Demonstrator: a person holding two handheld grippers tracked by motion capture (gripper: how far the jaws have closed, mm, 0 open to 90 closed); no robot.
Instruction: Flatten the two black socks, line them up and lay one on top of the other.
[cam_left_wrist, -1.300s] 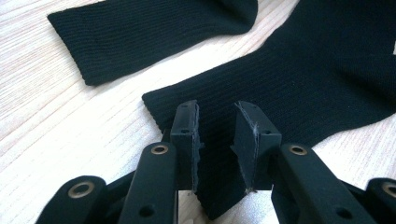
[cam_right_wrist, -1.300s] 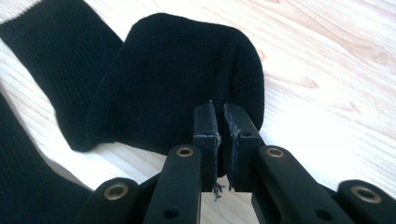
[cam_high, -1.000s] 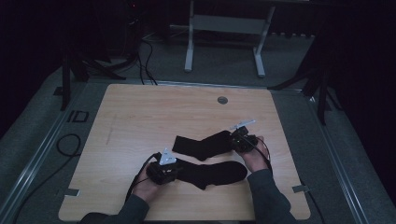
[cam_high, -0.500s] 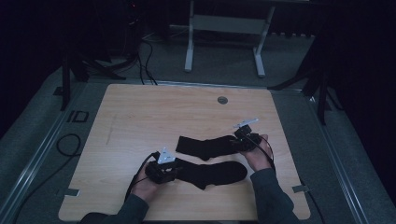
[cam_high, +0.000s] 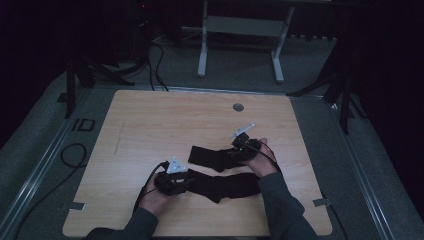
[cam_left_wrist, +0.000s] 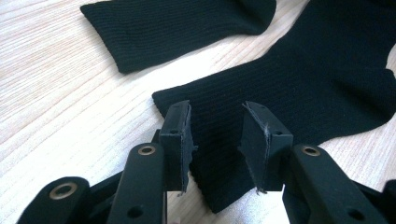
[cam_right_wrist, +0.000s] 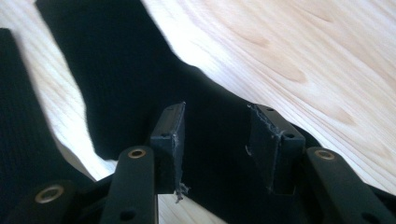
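**Caller:** Jaws parted on both your tools, nothing pinched yet. Your left gripper (cam_left_wrist: 215, 140) straddles the cuff end of the near sock (cam_left_wrist: 299, 93), pads on either side of the ribbed edge with black knit showing in the gap.

**Analyst:** And from above, your left gripper (cam_high: 175, 181) sits at the left end of that near sock (cam_high: 227, 184), which lies flat across the front of the wooden table (cam_high: 150, 125). The far sock (cam_high: 212, 156) lies just behind it, close but apart along most of its length.

**Caller:** Your right gripper (cam_right_wrist: 217, 140) is spread too, hovering over the far sock (cam_right_wrist: 121, 79), fabric between the pads (dark on dark, so I can't tell you whether the tips touch the cloth).

**Analyst:** From above, your right gripper (cam_high: 245, 146) is at that sock's right end. So here's the risk as I judge it: close the left too shallow and you'll catch only the top layer of the cuff, and the sock will peel open or slip out when you lift.

**Caller:** Same on the right. Press too low and the pads scrape the wood and shove the sock into a bunch instead of gripping it.

**Analyst:** One more: the socks lie so close that dragging one could snag and pull the other out of line.
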